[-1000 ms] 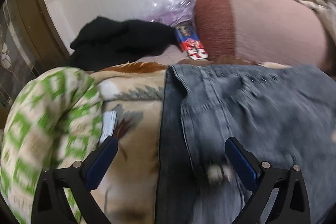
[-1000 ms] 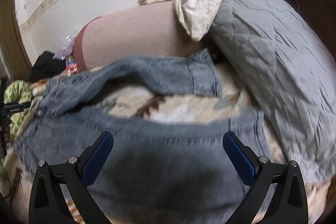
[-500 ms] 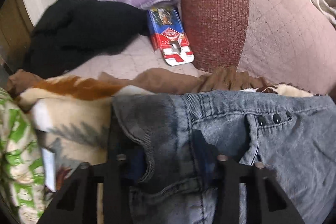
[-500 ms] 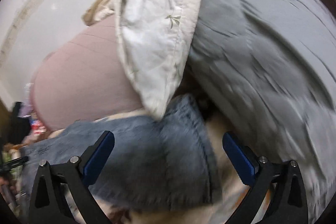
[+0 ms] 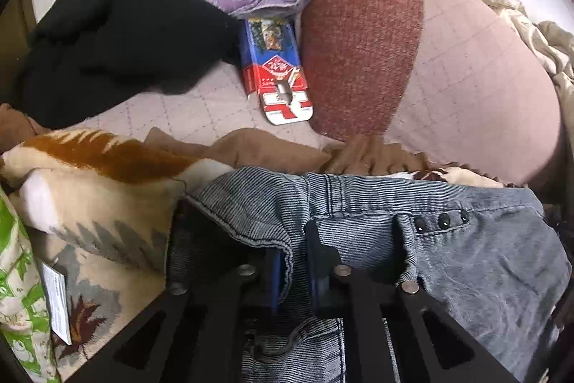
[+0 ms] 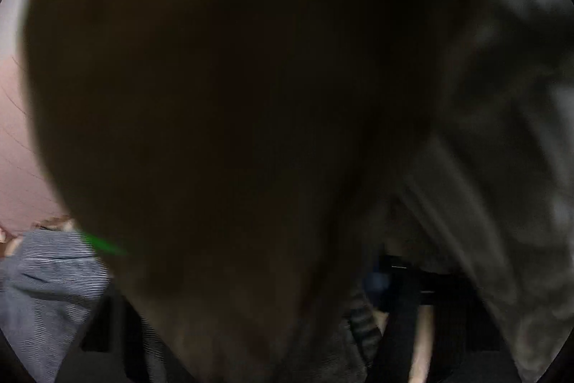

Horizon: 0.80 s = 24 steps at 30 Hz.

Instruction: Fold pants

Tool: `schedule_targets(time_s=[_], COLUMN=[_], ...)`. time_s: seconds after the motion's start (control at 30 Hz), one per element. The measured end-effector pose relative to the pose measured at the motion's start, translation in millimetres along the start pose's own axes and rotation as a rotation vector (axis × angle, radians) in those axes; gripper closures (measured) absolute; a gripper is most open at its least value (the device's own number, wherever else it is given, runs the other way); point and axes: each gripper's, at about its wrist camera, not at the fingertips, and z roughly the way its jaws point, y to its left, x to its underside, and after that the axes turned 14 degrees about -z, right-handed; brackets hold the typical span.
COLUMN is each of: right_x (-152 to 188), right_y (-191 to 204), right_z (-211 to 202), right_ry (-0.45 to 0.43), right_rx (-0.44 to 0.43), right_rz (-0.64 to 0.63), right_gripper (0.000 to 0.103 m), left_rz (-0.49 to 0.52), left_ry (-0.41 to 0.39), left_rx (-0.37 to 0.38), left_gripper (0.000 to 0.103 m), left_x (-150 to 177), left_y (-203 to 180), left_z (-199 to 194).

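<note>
Barely begun: left gripper (image 5: 292, 270) clamped on jeans (image 5: 448, 261) waistband at 6 o'clock; right gripper's state indiscernible, view smothered.

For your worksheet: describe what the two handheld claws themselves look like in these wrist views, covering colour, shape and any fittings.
The left claw has matte black angular fingers with cut-out openings, round silver rivets and blue pads at the tips. The right claw is mostly hidden by dark blurred cloth; only black finger parts and a hint of blue show. No cables, markings or sleeves visible.
</note>
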Motion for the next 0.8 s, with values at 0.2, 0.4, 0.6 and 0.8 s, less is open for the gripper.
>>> schedule_targets(time_s=[0.2,0.4,0.6,0.8], right_x=[7,27,83,156], right_y=[15,0,-28,-60], right_z=[-43,-119,-172,-194], right_ry=[-0.113,-0.270,-0.334,-0.318], right_rx=[-0.034,-0.127,-0.196,-0.277], right_rz=[-0.093,-0.122,-0.132,-0.090], right_gripper=[0.086,0.086,0.086,0.082], left_rz=[-0.012,-0.055,-0.078,-0.073], left_ry=[-0.047,-0.127,-0.218,-0.262], left_rx=[0.090,0.225,0.337,0.371], left_gripper=[0.093,0.093,0.093,0.093], left_x=[-1,11,69,165], left_y=[3,22,51,85], left_z=[-37,-108,-184,-219])
